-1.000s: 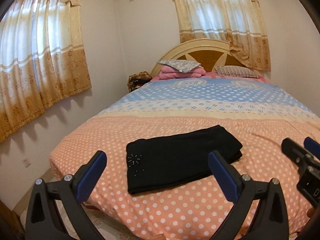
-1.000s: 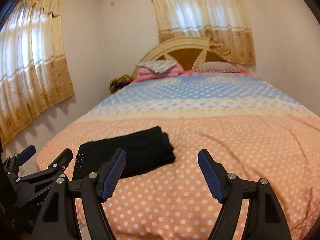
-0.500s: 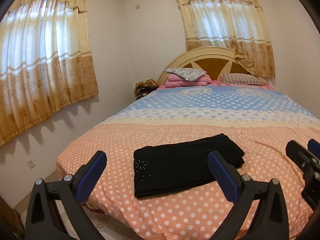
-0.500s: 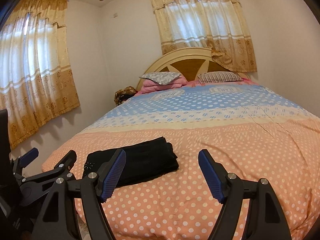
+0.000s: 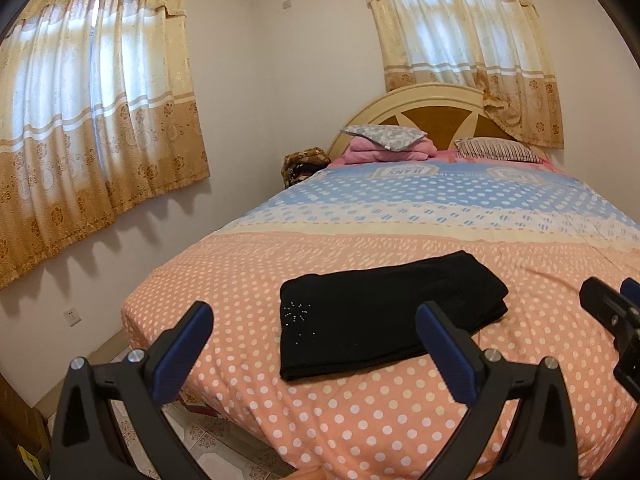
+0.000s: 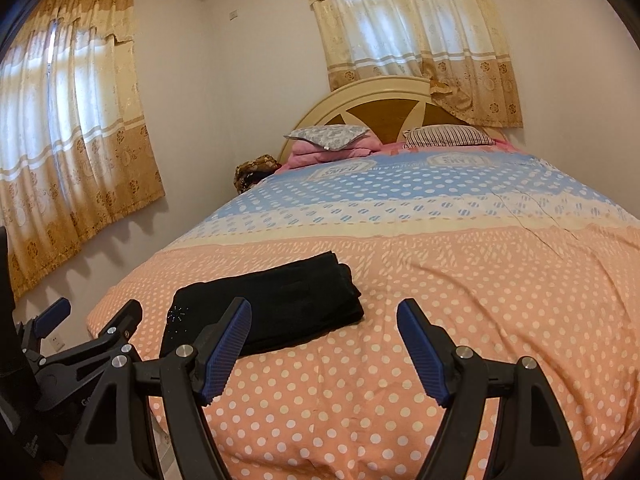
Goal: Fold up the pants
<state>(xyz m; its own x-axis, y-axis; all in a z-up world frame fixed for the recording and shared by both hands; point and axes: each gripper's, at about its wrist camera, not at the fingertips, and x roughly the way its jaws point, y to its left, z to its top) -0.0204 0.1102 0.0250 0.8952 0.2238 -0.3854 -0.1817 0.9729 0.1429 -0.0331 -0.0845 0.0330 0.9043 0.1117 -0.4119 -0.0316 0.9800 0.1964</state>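
Observation:
Black pants [image 5: 384, 312] lie folded into a flat rectangle on the orange polka-dot bedspread [image 5: 360, 412], near the foot of the bed; they also show in the right wrist view [image 6: 276, 304]. A small sparkly motif marks their left end. My left gripper [image 5: 316, 348] is open and empty, held back from the bed's foot edge, in front of the pants. My right gripper [image 6: 324, 344] is open and empty, to the right of the pants and apart from them. The left gripper also shows in the right wrist view [image 6: 96, 316], at the left edge.
Pillows and a pink folded blanket [image 5: 388, 144] sit by the headboard [image 5: 432, 104]. Curtained windows are on the left wall [image 5: 92, 120] and back wall [image 5: 460, 40]. A brown bag [image 5: 302, 164] sits beside the bed. Tiled floor [image 5: 200, 436] shows below the bed's foot.
Both grippers have pulled back and tilted up from the bed, so the pants look smaller and farther. The pants have not moved. Both grippers stay open.

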